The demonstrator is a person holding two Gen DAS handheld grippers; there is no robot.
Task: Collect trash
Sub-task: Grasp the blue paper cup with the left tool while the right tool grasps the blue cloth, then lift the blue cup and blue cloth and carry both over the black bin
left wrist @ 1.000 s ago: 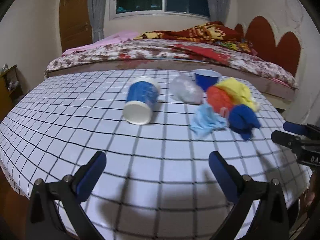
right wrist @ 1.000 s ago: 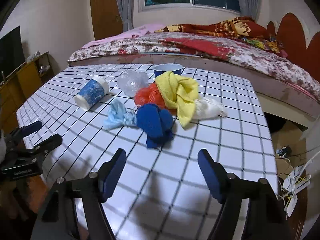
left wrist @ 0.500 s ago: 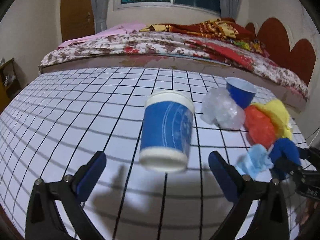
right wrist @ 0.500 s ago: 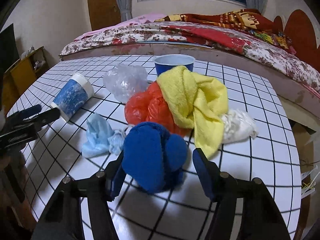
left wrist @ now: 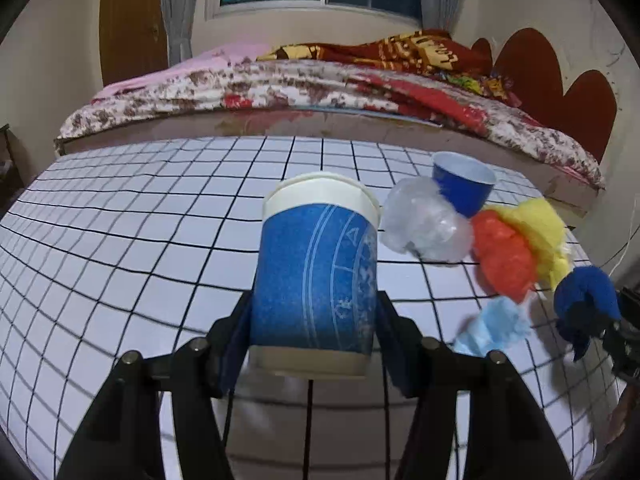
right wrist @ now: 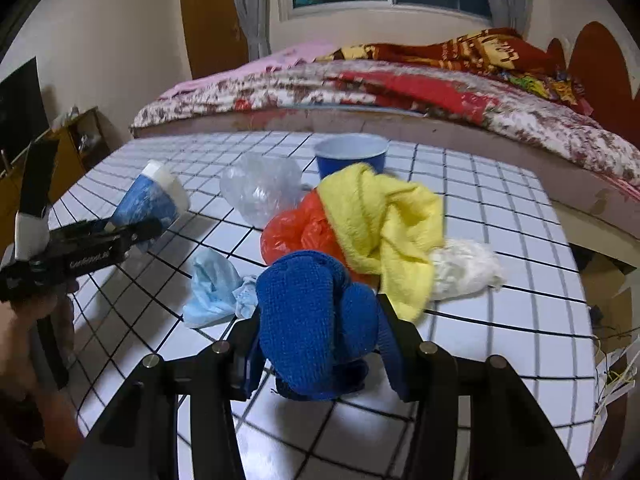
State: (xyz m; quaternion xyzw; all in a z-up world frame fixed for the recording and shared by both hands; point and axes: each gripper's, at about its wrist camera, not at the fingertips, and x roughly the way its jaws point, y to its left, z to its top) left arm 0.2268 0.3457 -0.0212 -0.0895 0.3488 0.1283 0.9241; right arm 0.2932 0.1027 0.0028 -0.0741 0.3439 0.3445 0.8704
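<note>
My left gripper (left wrist: 314, 344) is shut on a blue-and-white paper cup (left wrist: 316, 280) and holds it off the table; the cup also shows in the right wrist view (right wrist: 150, 200). My right gripper (right wrist: 320, 344) is shut on a blue cloth (right wrist: 316, 320), lifted slightly; the cloth also shows in the left wrist view (left wrist: 586, 296). On the checked table (left wrist: 120, 240) lie a clear crumpled plastic bag (right wrist: 260, 188), an orange bag (right wrist: 296, 232), a yellow cloth (right wrist: 380, 228), a light blue tissue (right wrist: 212, 288) and a white wad (right wrist: 464, 268).
An upright blue cup (right wrist: 351, 158) stands at the back of the pile. A bed (right wrist: 400, 92) runs along the table's far edge. A wooden cabinet (right wrist: 76, 148) is at the left. Cables (right wrist: 612, 364) hang off the table's right side.
Both grippers moved forward and closed: the left took hold of the paper cup and raised it, the right closed on the blue cloth.
</note>
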